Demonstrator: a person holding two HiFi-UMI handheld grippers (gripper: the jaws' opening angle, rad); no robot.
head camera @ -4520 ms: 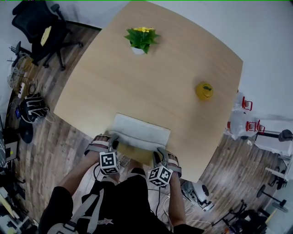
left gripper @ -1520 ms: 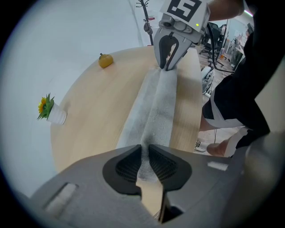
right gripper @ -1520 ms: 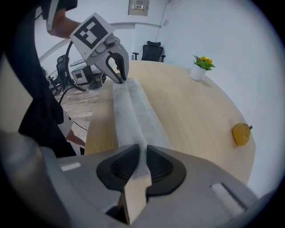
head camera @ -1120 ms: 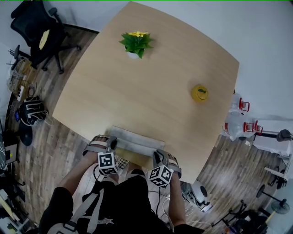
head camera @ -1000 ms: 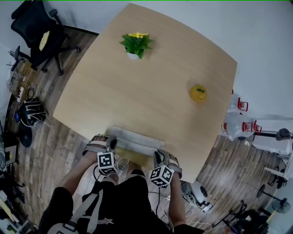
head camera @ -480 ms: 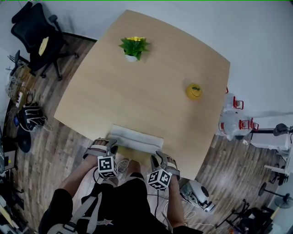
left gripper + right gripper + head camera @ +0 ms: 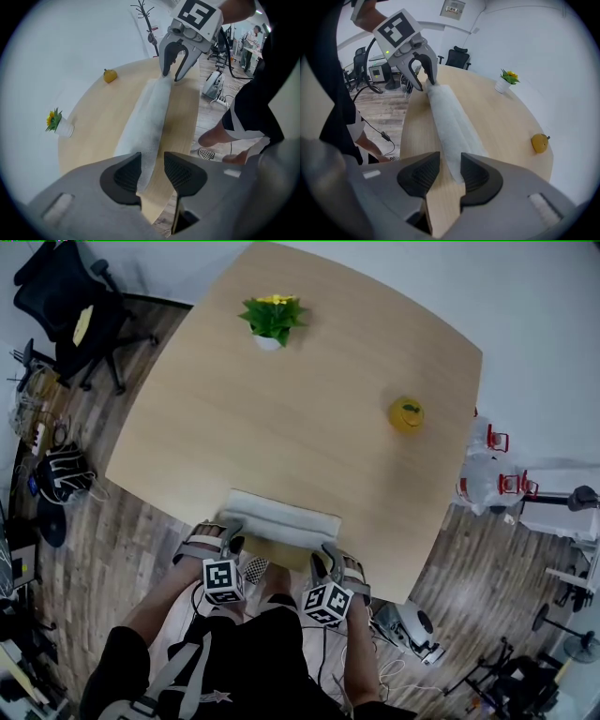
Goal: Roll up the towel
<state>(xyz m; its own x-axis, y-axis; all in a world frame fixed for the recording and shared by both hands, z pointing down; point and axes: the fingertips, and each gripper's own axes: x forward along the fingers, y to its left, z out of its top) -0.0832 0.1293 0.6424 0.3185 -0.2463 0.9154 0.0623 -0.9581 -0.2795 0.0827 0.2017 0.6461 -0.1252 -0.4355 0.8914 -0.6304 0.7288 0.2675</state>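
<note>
The white towel (image 7: 281, 518) lies as a long roll along the near edge of the wooden table (image 7: 300, 409). My left gripper (image 7: 231, 534) stands at its left end and my right gripper (image 7: 324, 556) at its right end. Both are open, their jaws having just been opening. In the left gripper view the towel (image 7: 151, 110) runs from between my left gripper's (image 7: 151, 171) pads to the right gripper (image 7: 172, 77). In the right gripper view the towel (image 7: 449, 121) ends between my right gripper's (image 7: 450, 176) pads, with wood showing in the gap. The pads do not press on the cloth.
A potted plant with yellow flowers (image 7: 270, 320) stands at the table's far side, and a yellow fruit (image 7: 406, 415) sits towards the right edge. An office chair (image 7: 61, 287) and cables are on the floor at left; the person's legs are just below the near edge.
The towel, a wider flat strip several seconds ago, is a narrow roll. Both grippers' jaws have spread apart at its ends and drawn slightly back towards the person.
</note>
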